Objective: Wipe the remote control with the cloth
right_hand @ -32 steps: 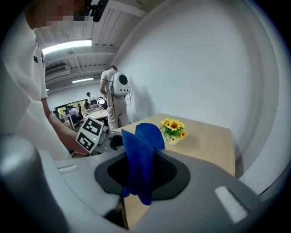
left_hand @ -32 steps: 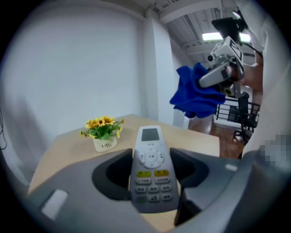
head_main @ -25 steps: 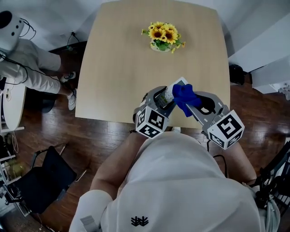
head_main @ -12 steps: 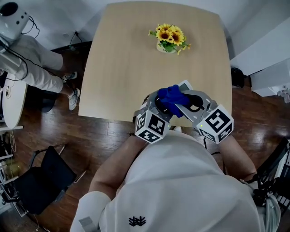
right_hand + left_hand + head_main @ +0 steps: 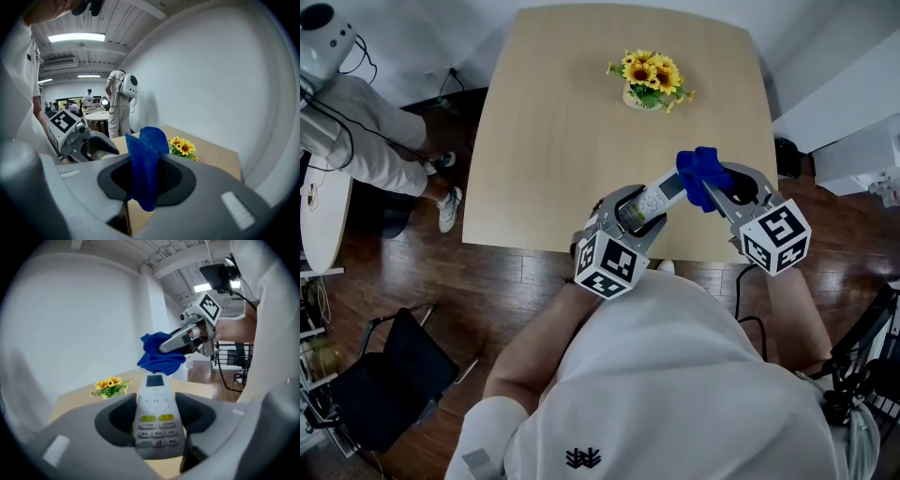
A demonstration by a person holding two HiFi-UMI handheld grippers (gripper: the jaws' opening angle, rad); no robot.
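Observation:
My left gripper (image 5: 639, 208) is shut on a grey remote control (image 5: 651, 201), held above the near edge of the wooden table (image 5: 553, 122). The remote's keys and small screen (image 5: 155, 380) face the left gripper view, its far end sticking out past the jaws. My right gripper (image 5: 710, 186) is shut on a bunched blue cloth (image 5: 700, 173), which hangs at the remote's far tip. In the right gripper view the cloth (image 5: 145, 165) stands up between the jaws. From the left gripper view the blue cloth (image 5: 158, 355) hovers just beyond the remote's tip.
A small pot of sunflowers (image 5: 650, 78) stands at the far middle of the table. A person in light clothes (image 5: 366, 131) stands left of the table. A dark chair (image 5: 380, 380) is on the wooden floor at lower left. A white cabinet (image 5: 844, 112) lies to the right.
The right gripper has drawn the cloth from over the remote's body out to its far tip, up and to the right. The remote is uncovered again. The left gripper has hardly moved.

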